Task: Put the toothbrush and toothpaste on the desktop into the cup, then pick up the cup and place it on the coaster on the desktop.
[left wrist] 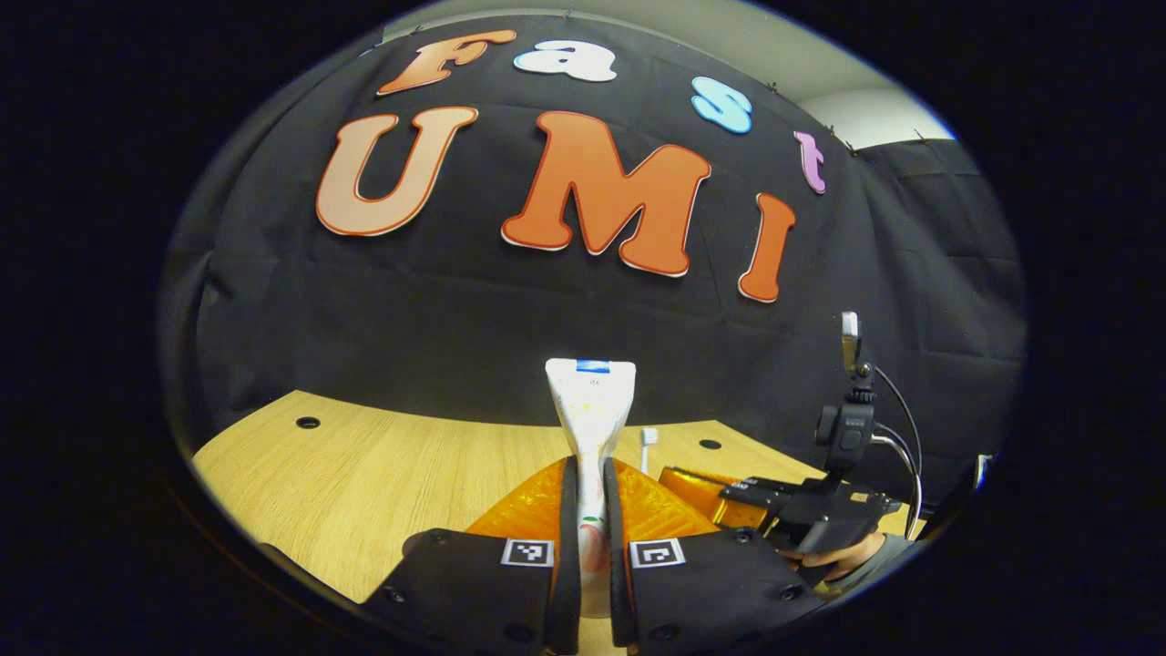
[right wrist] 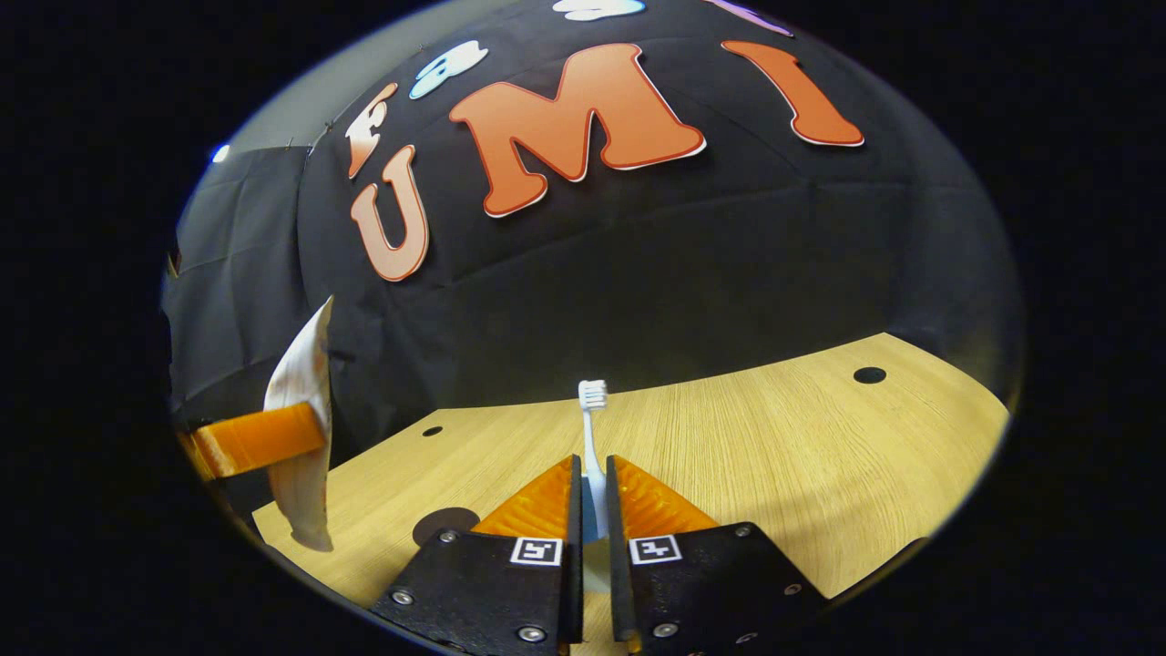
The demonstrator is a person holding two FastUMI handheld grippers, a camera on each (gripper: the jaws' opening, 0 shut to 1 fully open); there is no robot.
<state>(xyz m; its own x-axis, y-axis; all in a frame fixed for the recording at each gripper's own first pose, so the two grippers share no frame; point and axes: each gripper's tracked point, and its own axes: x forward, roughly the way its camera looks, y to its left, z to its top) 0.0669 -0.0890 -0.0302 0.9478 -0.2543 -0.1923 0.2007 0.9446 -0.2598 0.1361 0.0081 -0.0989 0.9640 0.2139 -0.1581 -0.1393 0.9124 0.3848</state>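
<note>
In the left gripper view my left gripper is shut on a white toothpaste tube, which stands upright above the wooden desktop. To its right the right gripper is held by a hand, with a white toothbrush head just past it. The right gripper view has my right gripper shut on the toothbrush, bristles up. At that view's left edge an orange finger of the left gripper presses on the toothpaste tube. A dark round coaster lies on the desktop, left of my right gripper.
Small round holes dot the desktop, one at the far left in the left gripper view. The black cloth wall rises right behind the table. A camera on a mount with cables sits atop the right gripper.
</note>
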